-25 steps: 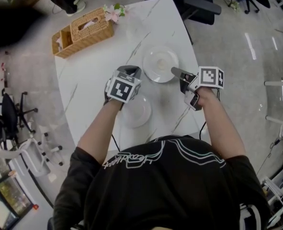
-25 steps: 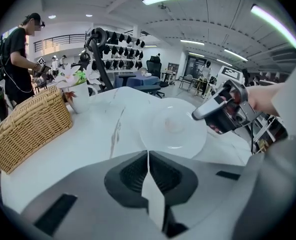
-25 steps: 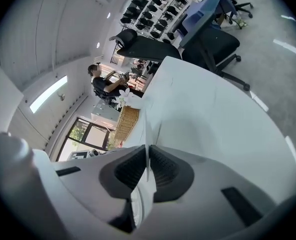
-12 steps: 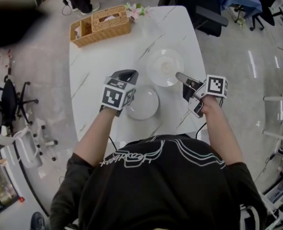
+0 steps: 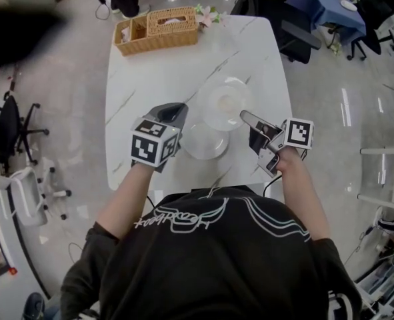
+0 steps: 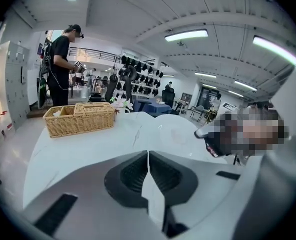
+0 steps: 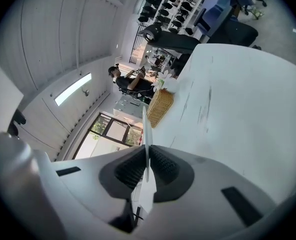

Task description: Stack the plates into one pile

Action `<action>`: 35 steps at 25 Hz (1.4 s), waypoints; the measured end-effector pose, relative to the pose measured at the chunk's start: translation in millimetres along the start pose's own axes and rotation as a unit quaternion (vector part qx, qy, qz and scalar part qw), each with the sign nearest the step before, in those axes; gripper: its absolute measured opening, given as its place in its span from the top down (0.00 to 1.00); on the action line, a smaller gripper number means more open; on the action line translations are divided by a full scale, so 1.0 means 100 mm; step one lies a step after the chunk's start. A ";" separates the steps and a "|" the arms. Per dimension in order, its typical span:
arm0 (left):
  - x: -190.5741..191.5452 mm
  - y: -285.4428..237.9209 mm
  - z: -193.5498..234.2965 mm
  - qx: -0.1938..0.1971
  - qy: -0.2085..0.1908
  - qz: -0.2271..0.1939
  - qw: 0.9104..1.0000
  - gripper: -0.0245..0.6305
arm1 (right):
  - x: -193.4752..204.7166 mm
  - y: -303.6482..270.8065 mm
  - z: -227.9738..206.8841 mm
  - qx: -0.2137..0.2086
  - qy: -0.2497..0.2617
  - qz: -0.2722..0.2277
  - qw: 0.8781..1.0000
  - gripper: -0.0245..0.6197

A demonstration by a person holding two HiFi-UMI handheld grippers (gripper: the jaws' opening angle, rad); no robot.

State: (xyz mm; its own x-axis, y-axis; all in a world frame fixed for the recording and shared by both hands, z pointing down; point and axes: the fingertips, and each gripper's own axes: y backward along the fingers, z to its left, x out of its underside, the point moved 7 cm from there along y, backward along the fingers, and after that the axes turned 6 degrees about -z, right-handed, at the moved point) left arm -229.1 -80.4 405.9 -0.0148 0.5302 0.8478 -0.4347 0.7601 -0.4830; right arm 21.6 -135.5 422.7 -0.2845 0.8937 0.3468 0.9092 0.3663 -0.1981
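One white marble table (image 5: pixel 133 99) fills the middle of the head view. At its far left corner stands one wicker basket (image 5: pixel 158 29), with one small bunch of pale flowers (image 5: pixel 209 15) just to its right.

There are two grippers, each with one marker cube. The left gripper (image 5: pixel 177 110) hangs over the near left part of the table. Its jaws are pressed together along a thin seam and nothing is between them. It points across the table toward the far side.

There are two plates, both pale and round. Just right of the left gripper, one plate (image 5: pixel 207 142) lies on the table near the person. The second plate (image 5: pixel 225 102) is farther out and a little to the right. In the head view its near rim overlaps the far rim of the first.

The right gripper (image 5: pixel 245 115) is turned on its side and pinches the near right rim of that farther plate. In its own view the plate shows as one thin white line edge-on between the closed pads.

One person (image 6: pixel 60 64) stands in the background beyond the basket.
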 end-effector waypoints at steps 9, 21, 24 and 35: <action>0.39 0.29 0.10 0.002 0.015 -0.004 1.000 0.92 | 0.52 -0.16 -0.07 -0.001 -0.015 0.021 1.000 0.89; 0.78 0.39 0.17 -0.003 0.024 0.018 1.000 0.92 | 0.99 -0.22 -0.34 0.026 -0.033 0.056 0.998 0.89; 0.84 0.39 0.18 -0.004 0.026 0.024 0.999 0.92 | 1.04 -0.22 -0.41 0.036 -0.034 0.060 0.997 0.89; 0.95 0.30 0.14 0.001 0.025 0.037 0.999 0.92 | 1.09 -0.16 -0.57 0.062 -0.036 0.060 0.996 0.89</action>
State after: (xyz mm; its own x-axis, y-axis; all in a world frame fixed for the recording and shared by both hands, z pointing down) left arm -256.3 -12.3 474.9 -0.0014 0.6031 0.7977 -0.4367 0.7172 -0.5431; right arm -6.7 -59.4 516.2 -0.2024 0.9475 0.2476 0.8945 0.2818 -0.3470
